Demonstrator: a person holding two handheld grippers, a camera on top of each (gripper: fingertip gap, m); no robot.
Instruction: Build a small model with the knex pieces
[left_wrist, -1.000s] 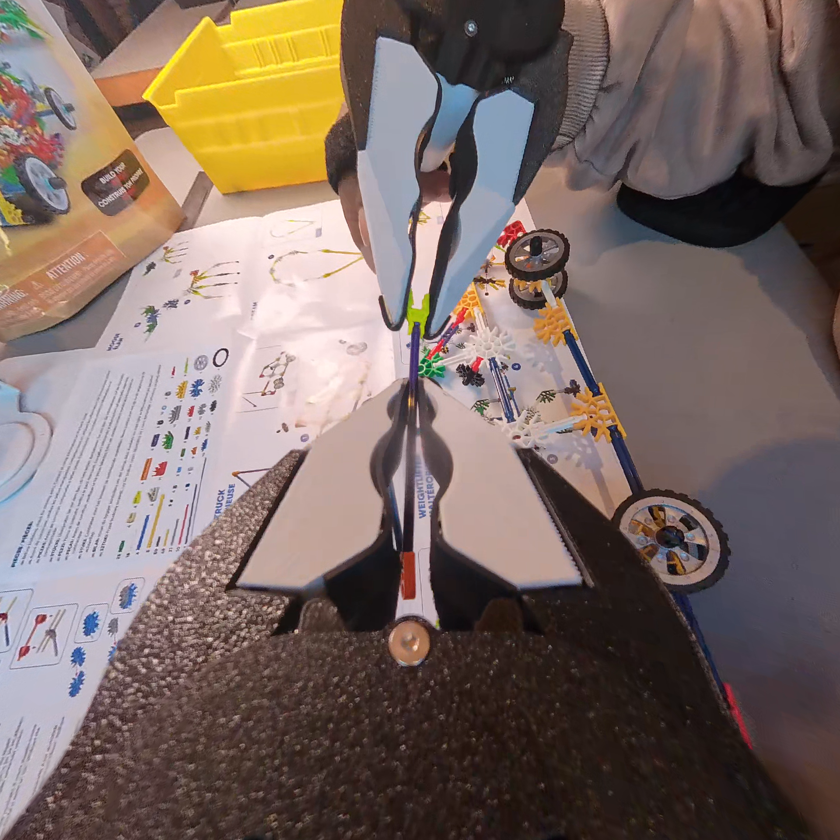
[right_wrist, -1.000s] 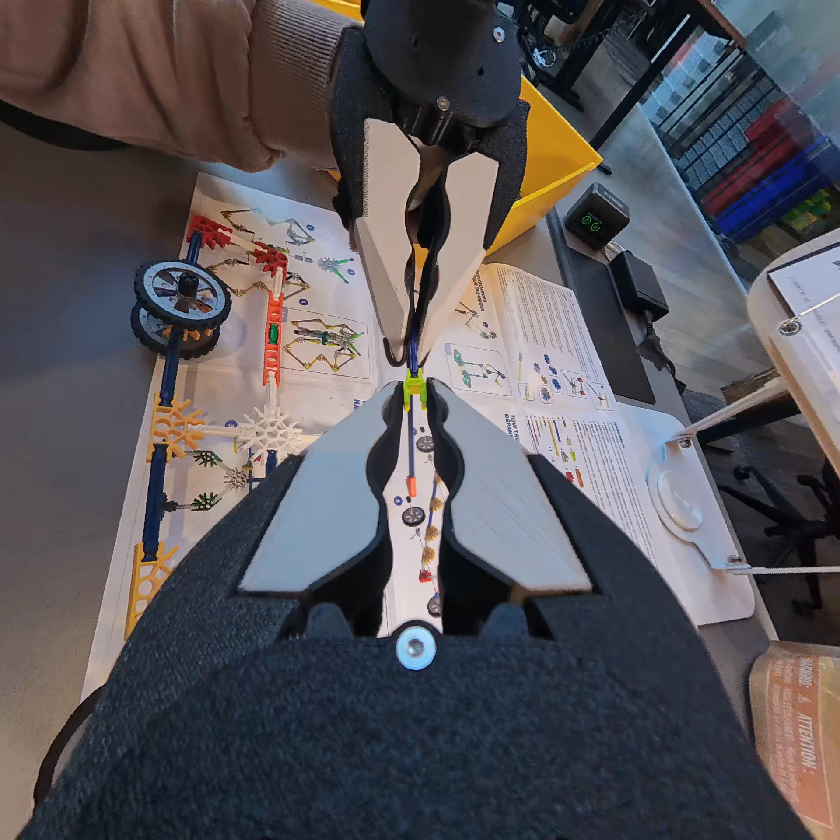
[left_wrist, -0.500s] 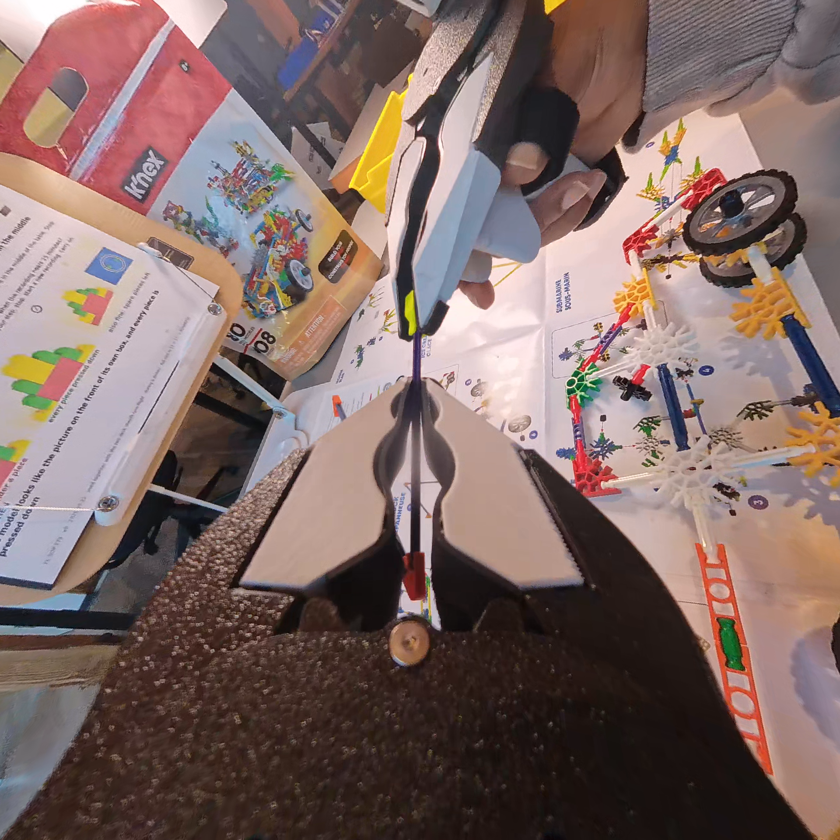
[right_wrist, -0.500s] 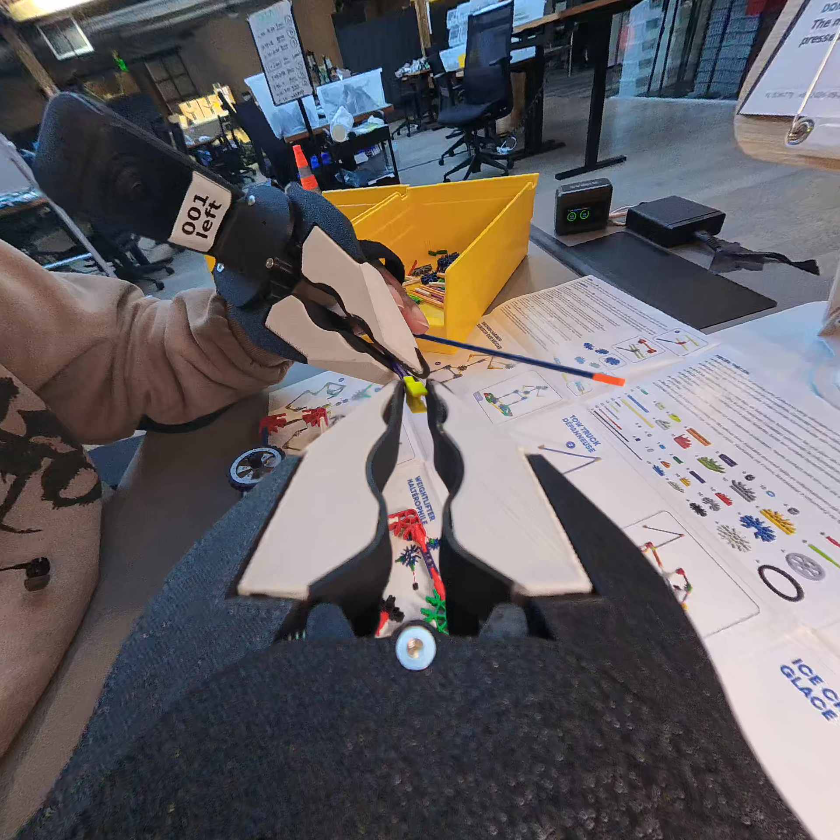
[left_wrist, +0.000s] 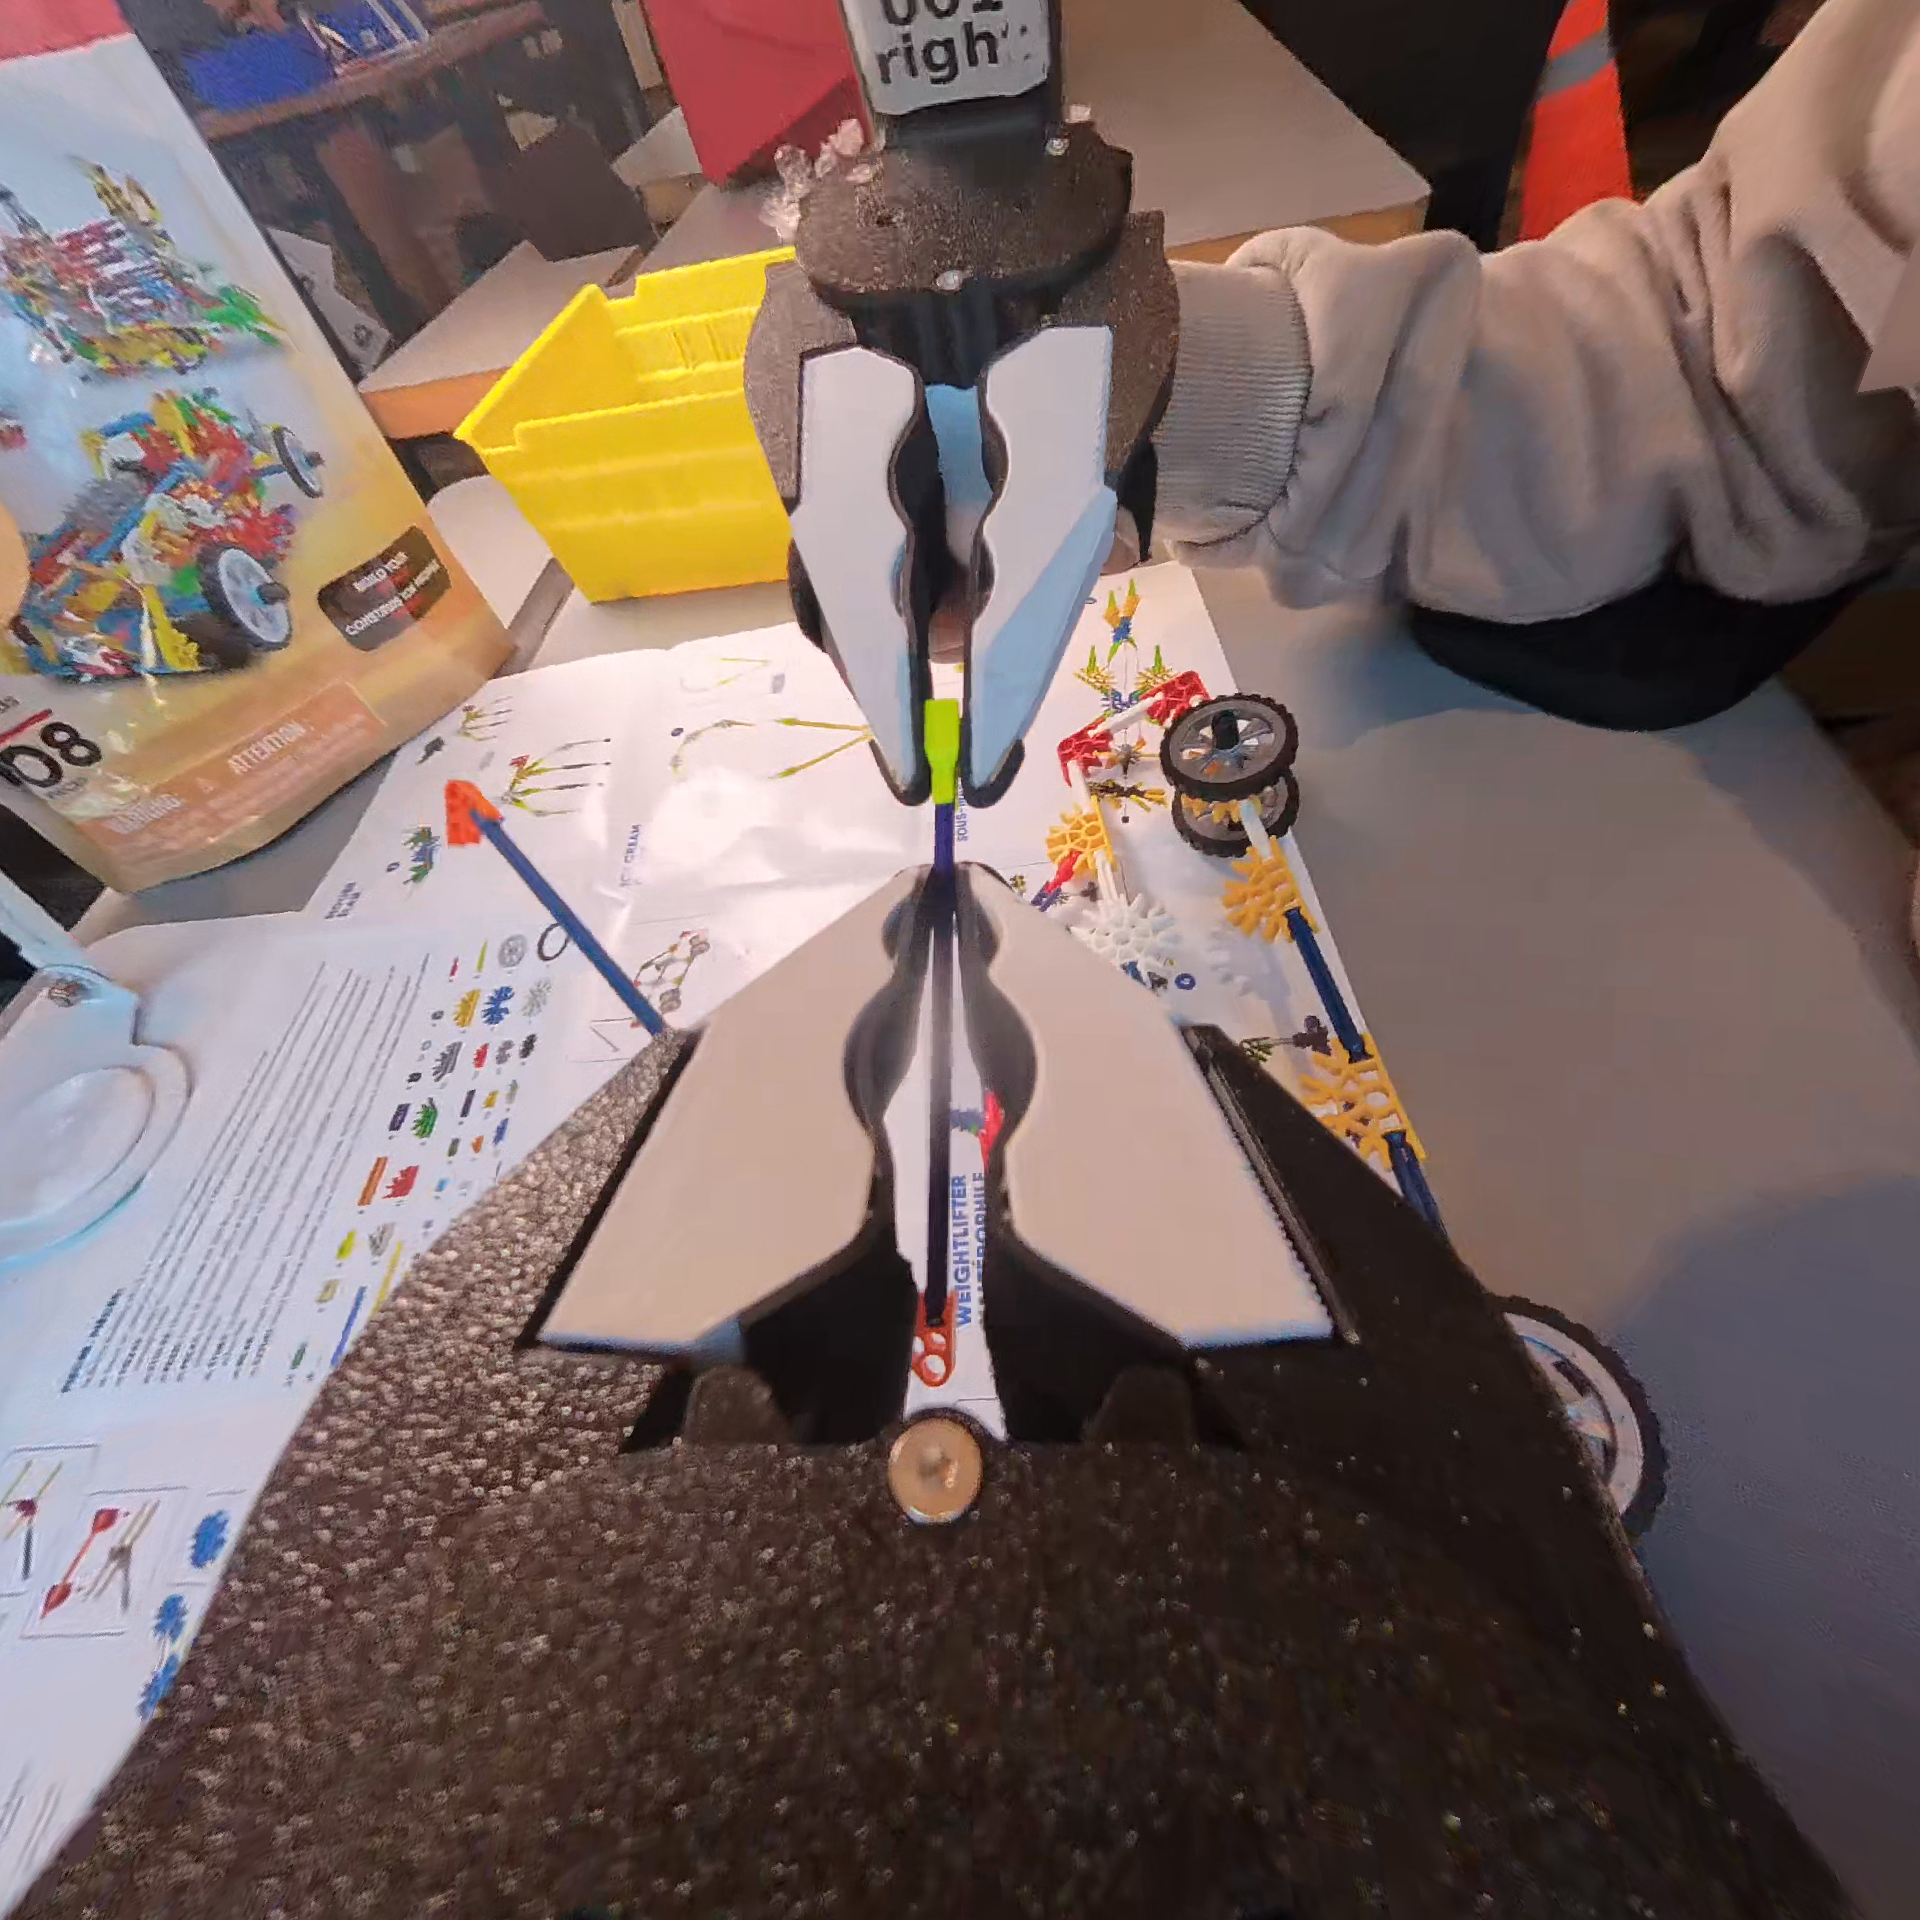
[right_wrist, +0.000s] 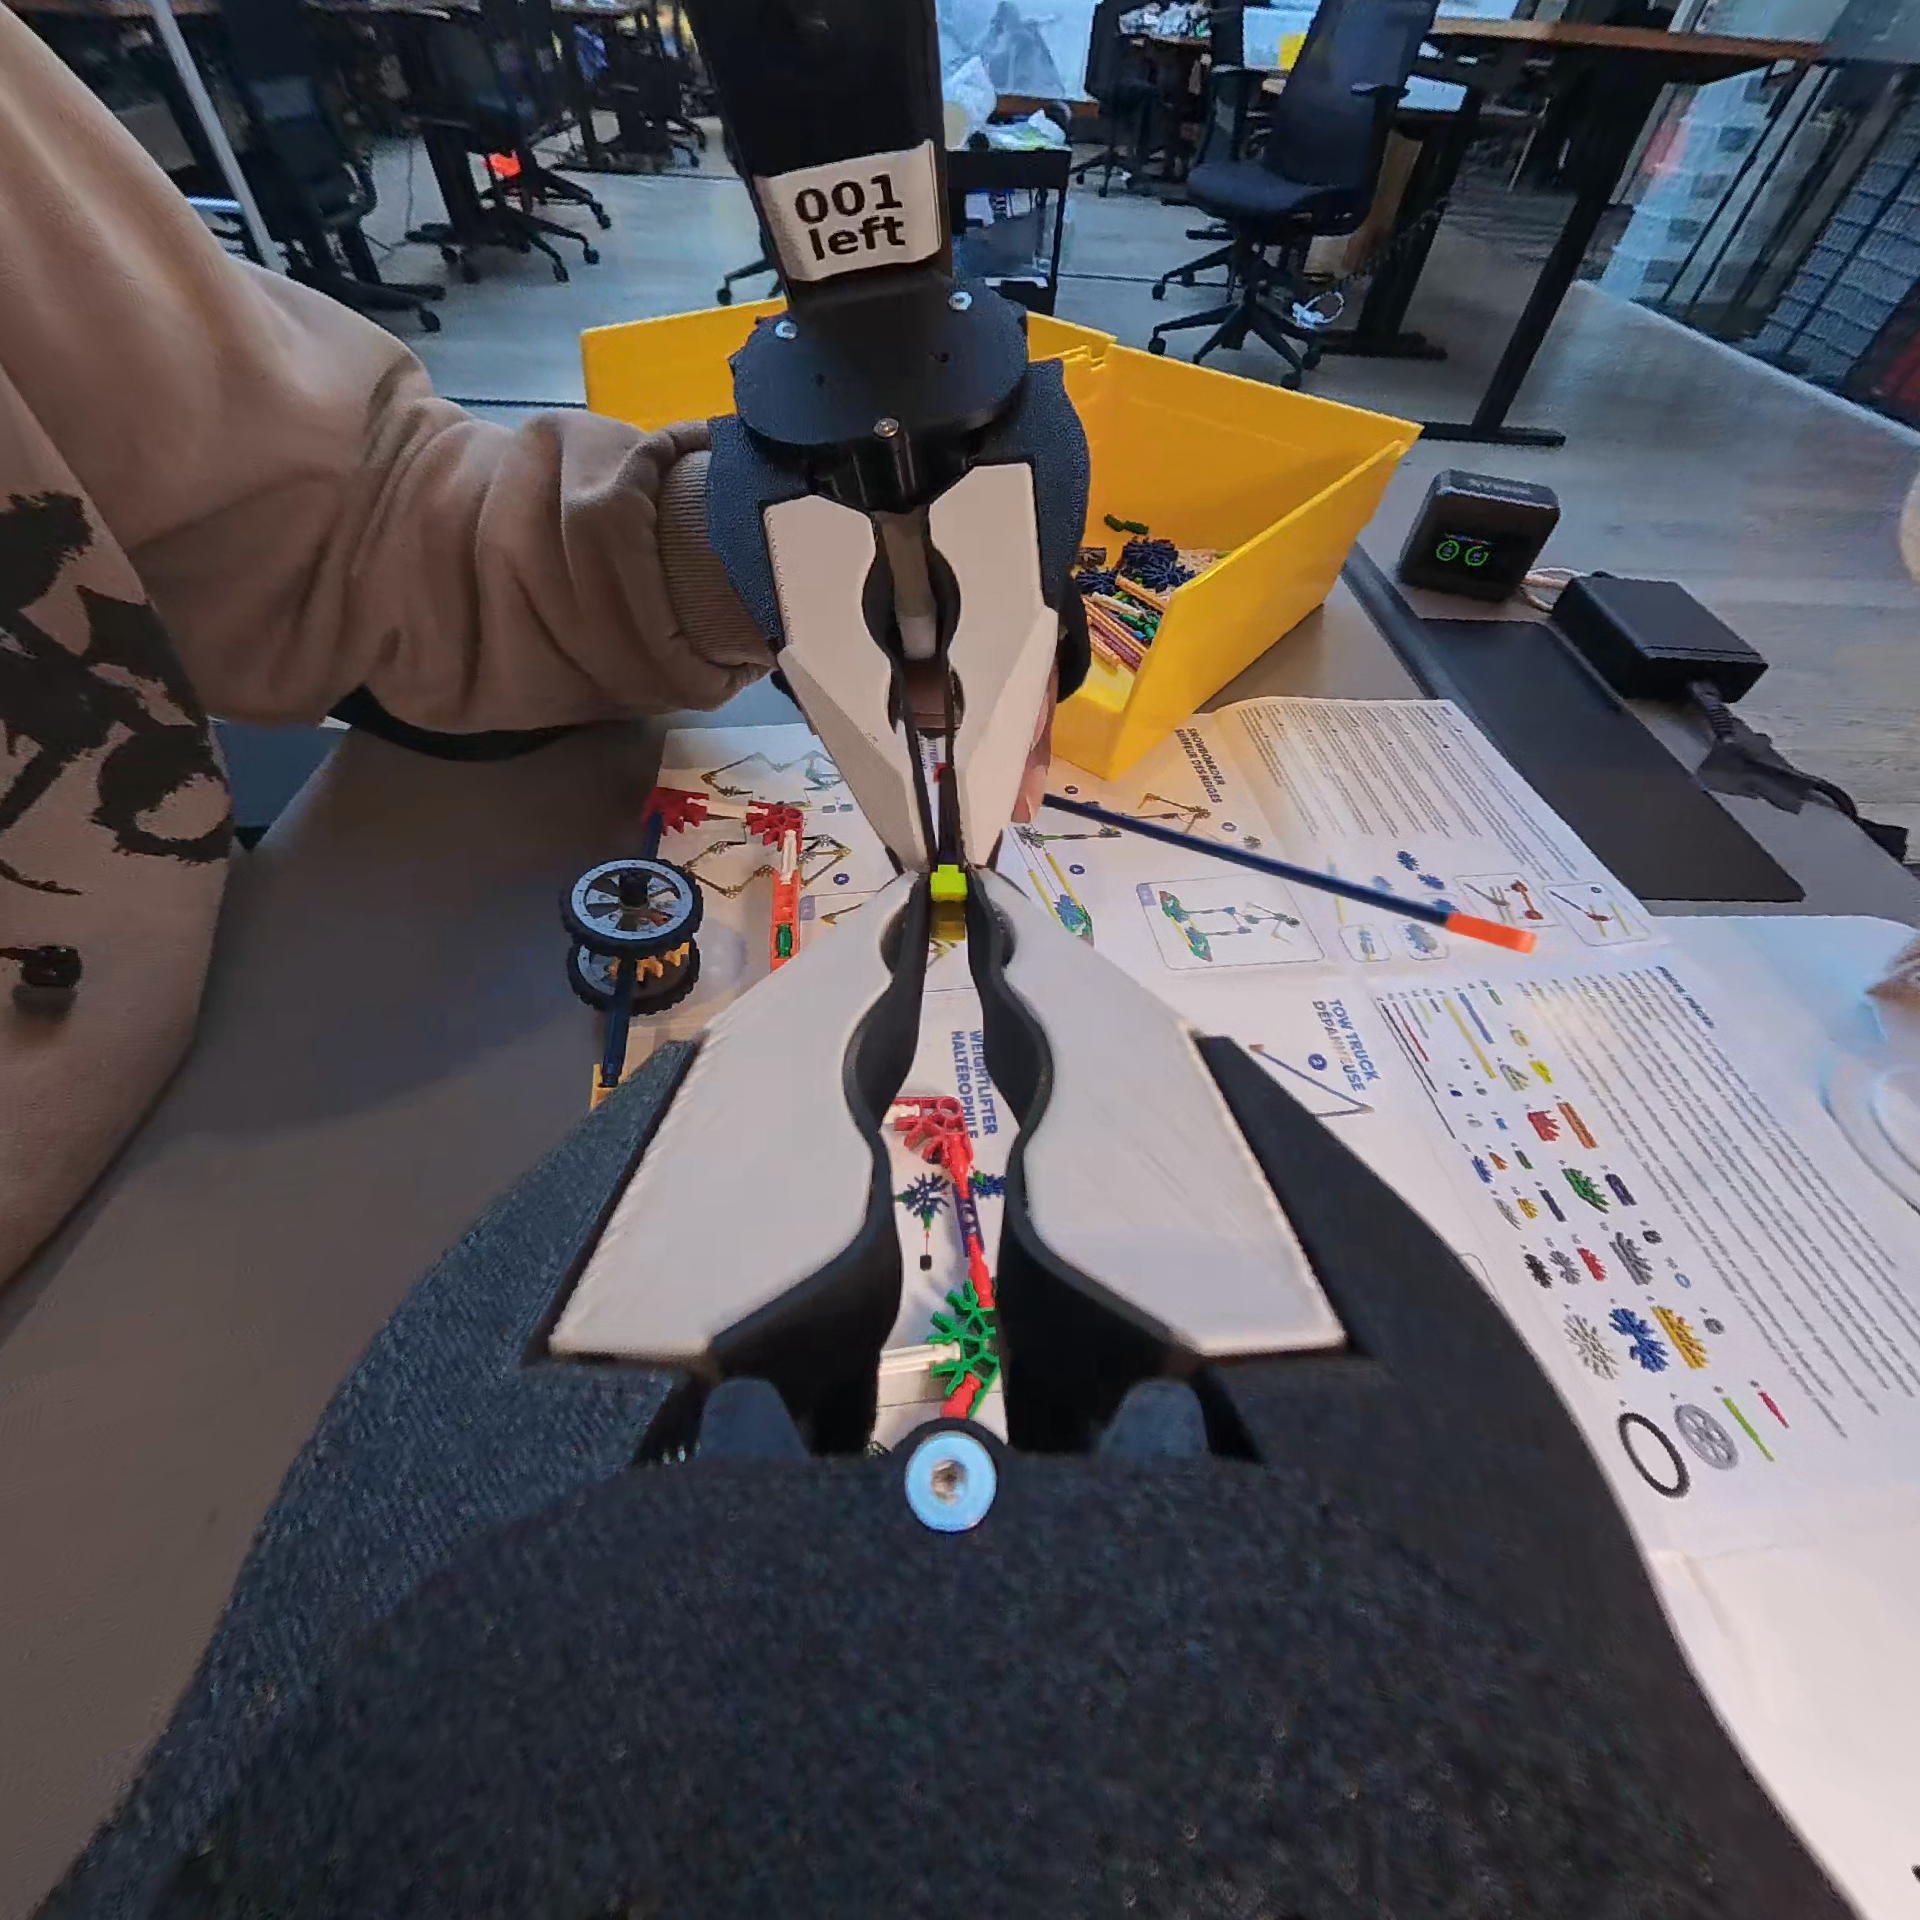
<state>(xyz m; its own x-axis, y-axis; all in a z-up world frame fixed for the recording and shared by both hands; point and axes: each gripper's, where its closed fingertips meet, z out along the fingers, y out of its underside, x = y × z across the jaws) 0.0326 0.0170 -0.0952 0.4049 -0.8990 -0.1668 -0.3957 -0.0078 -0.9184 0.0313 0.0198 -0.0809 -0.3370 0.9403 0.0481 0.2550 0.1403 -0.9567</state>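
Printed instruction sheet (left_wrist: 312, 1122) (text withheld), boxed toy kit (left_wrist: 208, 520)

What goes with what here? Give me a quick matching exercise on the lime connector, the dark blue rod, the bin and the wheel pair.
Things:
1. lime connector
2. rod
3. bin
4. wheel pair

States or places:
a. holds loose pieces
b. at the end of the built frame
c. pinched at the tips of the right hand-held gripper
d. clamped between the fingers of the left hand-held gripper

Pairs: 1-c, 2-d, 3-a, 4-b
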